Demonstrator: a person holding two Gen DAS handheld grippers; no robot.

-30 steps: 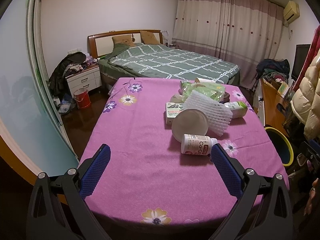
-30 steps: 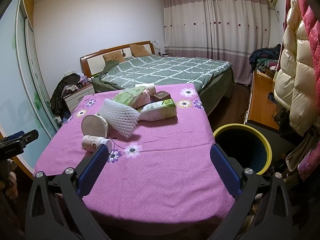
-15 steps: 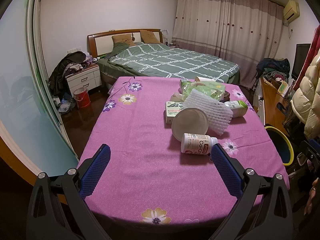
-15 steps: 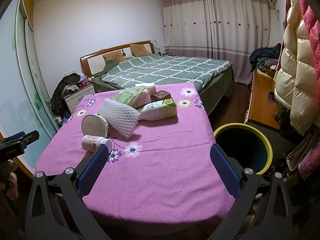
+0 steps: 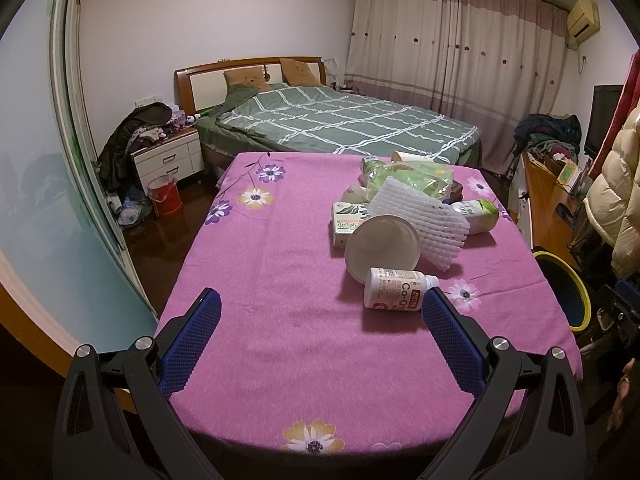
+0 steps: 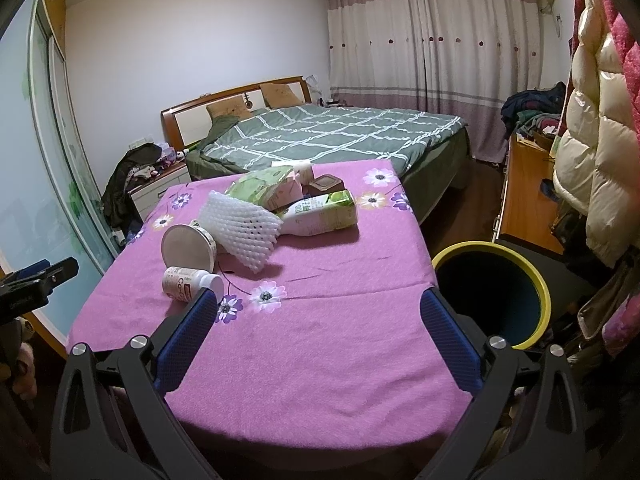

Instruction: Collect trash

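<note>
Trash lies in a pile on the pink flowered tablecloth (image 5: pixel 280 264) (image 6: pixel 320 320): a white pill bottle (image 5: pixel 394 290) (image 6: pixel 188 280) on its side, a white tub (image 5: pixel 382 246) (image 6: pixel 188 246), a white foam net (image 5: pixel 420 222) (image 6: pixel 244 228), a green-and-white carton (image 6: pixel 320 212) (image 5: pixel 476 216), a green bag (image 5: pixel 408 174) (image 6: pixel 258 188) and a small green-print box (image 5: pixel 346 222). My left gripper (image 5: pixel 320 310) is open over the near table edge, its right finger just below the pill bottle. My right gripper (image 6: pixel 318 308) is open too, holding nothing, with the bottle by its left fingertip.
A yellow-rimmed bin (image 6: pixel 490 286) (image 5: pixel 568 284) stands on the floor right of the table. Behind the table is a bed (image 5: pixel 340 124) with a green quilt, a nightstand (image 5: pixel 168 160) and a red bucket (image 5: pixel 164 200). A wooden desk (image 6: pixel 524 196) and hanging coats (image 6: pixel 592 160) line the right side.
</note>
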